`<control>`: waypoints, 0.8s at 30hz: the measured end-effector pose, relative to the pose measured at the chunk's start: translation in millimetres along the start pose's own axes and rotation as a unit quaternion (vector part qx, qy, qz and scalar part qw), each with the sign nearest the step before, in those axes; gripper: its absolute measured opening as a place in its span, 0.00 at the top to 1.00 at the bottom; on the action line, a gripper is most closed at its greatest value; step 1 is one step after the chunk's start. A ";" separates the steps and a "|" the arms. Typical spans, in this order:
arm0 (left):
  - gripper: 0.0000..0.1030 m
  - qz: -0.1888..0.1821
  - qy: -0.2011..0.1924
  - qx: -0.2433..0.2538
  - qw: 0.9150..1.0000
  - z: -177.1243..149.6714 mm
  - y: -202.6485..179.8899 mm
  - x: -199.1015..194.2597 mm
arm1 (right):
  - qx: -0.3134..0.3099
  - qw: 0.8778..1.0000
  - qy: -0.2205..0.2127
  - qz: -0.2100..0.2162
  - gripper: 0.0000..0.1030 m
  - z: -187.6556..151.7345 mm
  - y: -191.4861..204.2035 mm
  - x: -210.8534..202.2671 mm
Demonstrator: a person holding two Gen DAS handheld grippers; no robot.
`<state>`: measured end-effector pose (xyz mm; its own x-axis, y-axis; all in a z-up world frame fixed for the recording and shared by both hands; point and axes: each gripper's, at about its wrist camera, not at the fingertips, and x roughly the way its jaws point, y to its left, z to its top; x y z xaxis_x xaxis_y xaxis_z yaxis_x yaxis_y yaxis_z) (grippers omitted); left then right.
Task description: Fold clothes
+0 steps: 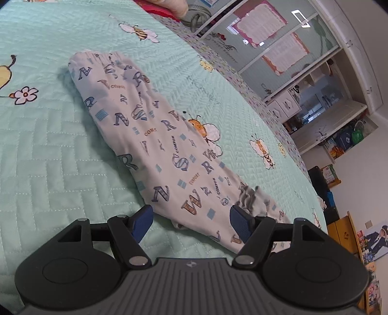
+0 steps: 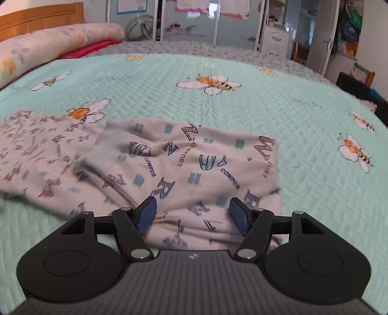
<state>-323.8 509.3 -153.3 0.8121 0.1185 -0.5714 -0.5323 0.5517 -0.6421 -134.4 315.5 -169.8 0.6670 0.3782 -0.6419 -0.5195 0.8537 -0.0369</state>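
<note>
White pants with printed letters [image 1: 155, 135] lie folded lengthwise on the mint quilted bedspread [image 1: 48, 157], waistband at the far end, cuffs near me. My left gripper [image 1: 191, 221] is open, its blue pads on either side of the cuff end, just above the cloth. In the right wrist view the same pants [image 2: 194, 164] lie in front, with one end partly doubled over and blurred at the left. My right gripper [image 2: 192, 214] is open, straddling the near edge of the fabric.
A long floral bolster pillow [image 2: 55, 41] and a red cloth [image 2: 89, 49] lie at the head of the bed by a wooden headboard [image 2: 41, 19]. Glass wardrobe doors [image 1: 274, 41], drawers and shelves stand beyond the far bed edge.
</note>
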 end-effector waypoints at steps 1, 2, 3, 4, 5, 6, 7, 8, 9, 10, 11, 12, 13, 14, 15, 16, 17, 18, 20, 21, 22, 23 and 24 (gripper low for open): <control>0.30 -0.001 0.000 0.002 1.000 -0.5 -1.1 -0.7 | 0.014 1.000 -0.013 0.004 0.35 0.0 -3.5 -5.3; 0.30 -0.001 0.000 0.004 1.000 -1.0 -2.0 -1.2 | 0.017 1.000 -0.013 0.006 0.35 -0.7 -5.5 -4.5; 0.30 0.000 0.000 0.005 1.000 -1.2 -2.9 -1.4 | 0.017 1.000 -0.007 0.007 0.34 -1.8 -6.9 -1.6; 0.30 0.000 -0.001 0.006 1.000 -1.2 -4.1 -1.9 | 0.017 1.000 -0.002 0.008 0.33 -2.8 -8.4 1.2; 0.30 -0.001 -0.002 0.008 1.000 -1.0 -5.4 -2.6 | 0.008 1.000 0.020 0.008 0.33 -4.1 -7.4 7.7; 0.30 -0.001 -0.003 0.010 1.000 -0.7 -6.4 -3.6 | 0.012 1.000 0.013 0.010 0.33 -5.2 -7.0 3.6; 0.30 -0.001 -0.006 0.013 1.000 -0.1 -6.8 -5.1 | 0.021 1.000 -0.006 0.014 0.33 -6.1 -7.0 -4.7; 0.30 -0.001 -0.009 0.015 1.000 0.7 -6.6 -6.5 | 0.031 0.999 -0.025 0.017 0.33 -7.1 -6.9 -12.9; 0.30 0.001 -0.013 0.014 1.000 2.5 -4.6 -7.7 | 0.031 0.999 -0.038 0.024 0.33 -9.7 -5.1 -19.0; 0.29 0.005 -0.017 0.008 1.000 5.1 -0.9 -8.6 | 0.029 0.998 -0.047 0.033 0.33 -12.8 -2.6 -24.4; 0.30 0.008 -0.021 -0.002 1.000 8.6 4.3 -9.8 | 0.027 0.997 -0.057 0.041 0.33 -15.9 -0.2 -29.7; 0.29 0.011 -0.027 -0.013 1.000 12.8 10.1 -11.6 | 0.026 0.997 -0.060 0.044 0.33 -20.1 0.8 -32.5; 0.29 0.013 -0.031 -0.025 0.999 16.8 16.6 -13.6 | 0.027 0.997 -0.060 0.046 0.33 -24.7 1.3 -34.4; 0.29 0.016 -0.036 -0.039 0.998 20.6 24.2 -16.3 | 0.030 0.997 -0.058 0.050 0.33 -29.0 0.5 -35.5; 0.29 0.018 -0.040 -0.053 0.998 24.2 31.8 -18.9 | 0.035 0.997 -0.054 0.054 0.33 -33.1 -0.7 -36.3; 0.29 0.020 -0.043 -0.065 0.997 26.9 38.8 -21.2 | 0.038 0.996 -0.052 0.055 0.33 -35.4 -1.2 -36.7; 0.29 0.023 -0.045 -0.074 0.996 28.6 44.4 -23.5 | 0.040 0.996 -0.052 0.055 0.33 -37.0 -1.3 -36.8; 0.29 0.025 -0.047 -0.083 0.995 30.3 50.1 -25.7 | 0.041 0.996 -0.055 0.056 0.33 -35.5 -0.4 -38.4; 0.29 0.025 -0.045 -0.091 0.995 29.4 54.3 -26.3 | 0.038 0.995 -0.062 0.061 0.33 -28.0 3.6 -40.7; 0.29 0.024 -0.042 -0.092 0.995 28.0 54.9 -25.8 | 0.034 0.995 -0.066 0.064 0.33 -22.1 7.6 -38.5; 0.29 0.023 -0.039 -0.093 0.995 26.6 55.4 -25.2 | 0.031 0.995 -0.071 0.068 0.33 -16.0 11.9 -35.7; 0.29 0.022 -0.036 -0.094 0.995 25.2 55.9 -24.6 | 0.027 0.995 -0.073 0.069 0.33 -10.7 17.6 -30.0; 0.29 0.021 -0.033 -0.095 0.995 23.8 56.5 -24.0 | 0.024 0.994 -0.076 0.071 0.33 -5.8 23.7 -23.2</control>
<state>-367.7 557.2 -163.7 0.7983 0.1965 -0.5694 -0.5974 0.3790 -0.7068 -165.2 324.9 -160.3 0.6640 0.5418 -0.5153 -0.5897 0.8032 0.0846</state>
